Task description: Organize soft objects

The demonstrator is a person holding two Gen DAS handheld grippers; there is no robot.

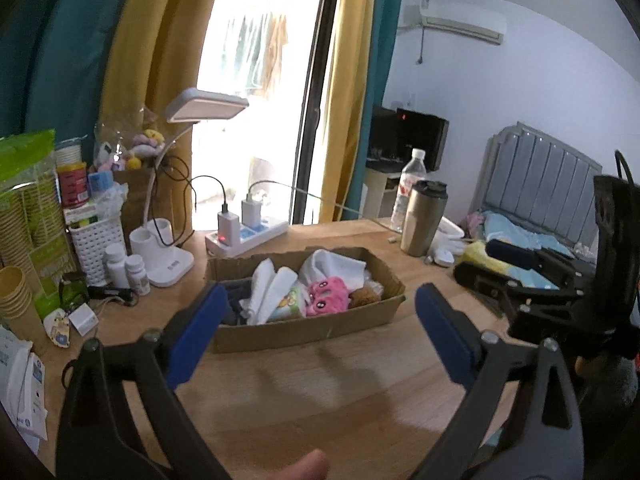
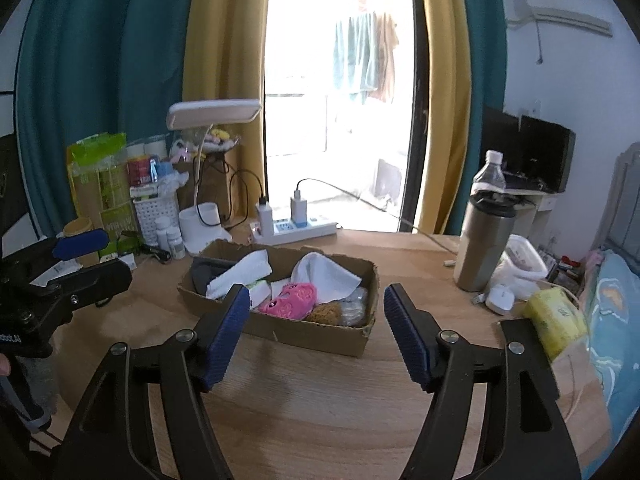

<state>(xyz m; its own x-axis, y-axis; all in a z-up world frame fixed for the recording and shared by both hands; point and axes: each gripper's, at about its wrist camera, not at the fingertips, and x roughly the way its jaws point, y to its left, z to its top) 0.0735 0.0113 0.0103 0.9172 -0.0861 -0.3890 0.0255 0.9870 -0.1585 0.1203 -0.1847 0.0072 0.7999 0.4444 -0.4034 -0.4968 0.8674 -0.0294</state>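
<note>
A shallow cardboard box (image 1: 304,330) (image 2: 312,336) sits on the wooden table. It holds white cloths (image 1: 268,286) (image 2: 240,274), a pink plush with eyes (image 1: 326,296) (image 2: 290,300), a brown fuzzy thing (image 1: 364,296) (image 2: 326,312) and a dark cloth (image 2: 204,272). My left gripper (image 1: 316,304) is open and empty, above the table in front of the box. My right gripper (image 2: 316,304) is open and empty too, in front of the box. The right gripper shows at the right edge of the left wrist view (image 1: 520,264), and the left gripper at the left edge of the right wrist view (image 2: 80,256).
A steel tumbler (image 1: 424,218) (image 2: 484,240), a water bottle (image 1: 410,184) (image 2: 488,172), a yellow tissue pack (image 2: 556,320) and a mouse (image 2: 500,298) stand right of the box. A power strip (image 1: 248,236) (image 2: 296,228), desk lamp (image 1: 168,256) (image 2: 200,224), pill bottles (image 1: 126,272) and packages crowd the back left.
</note>
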